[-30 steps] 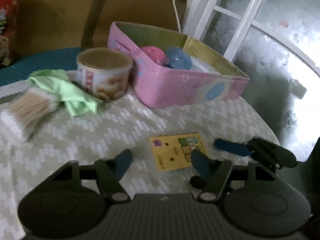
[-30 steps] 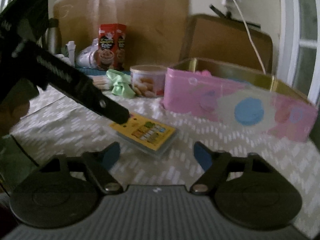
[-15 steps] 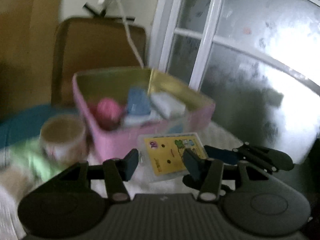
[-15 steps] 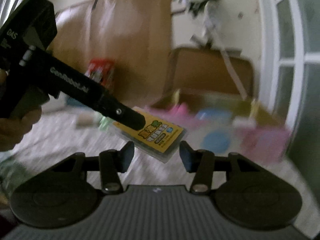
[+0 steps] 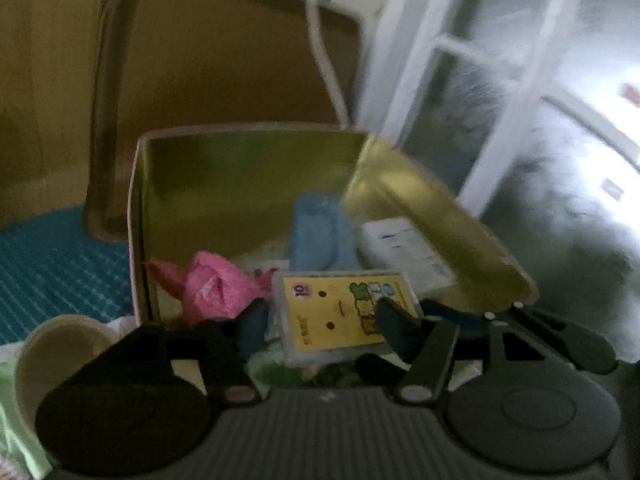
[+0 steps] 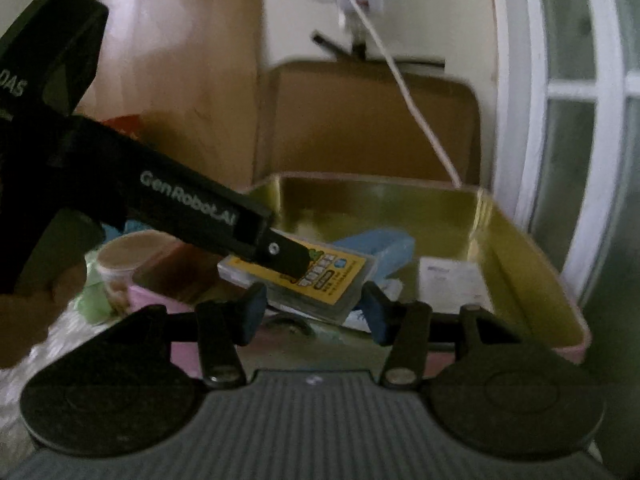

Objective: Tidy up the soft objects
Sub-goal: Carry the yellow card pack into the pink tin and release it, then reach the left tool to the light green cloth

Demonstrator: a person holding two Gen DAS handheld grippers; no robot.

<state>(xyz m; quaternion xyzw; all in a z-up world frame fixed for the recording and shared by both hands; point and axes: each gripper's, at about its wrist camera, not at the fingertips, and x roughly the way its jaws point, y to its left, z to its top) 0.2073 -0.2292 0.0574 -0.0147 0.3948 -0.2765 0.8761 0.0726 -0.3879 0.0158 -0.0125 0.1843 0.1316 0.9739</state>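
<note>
The left tongs [image 5: 320,330] grip a yellow packet in a clear sleeve [image 5: 344,314] by its edges and hold it above the open pink tin [image 6: 532,248], probably so it can drop in beside the pink plush [image 5: 212,290], blue cloth [image 5: 320,234] and white pack [image 6: 452,284]. The right tongs [image 6: 314,312] hang just behind it, parted and empty, likely to steady it.

The left gripper [image 5: 320,326] grips the yellow packet [image 5: 344,312] over the pink tin [image 5: 134,216], low in the frame's centre.
</note>
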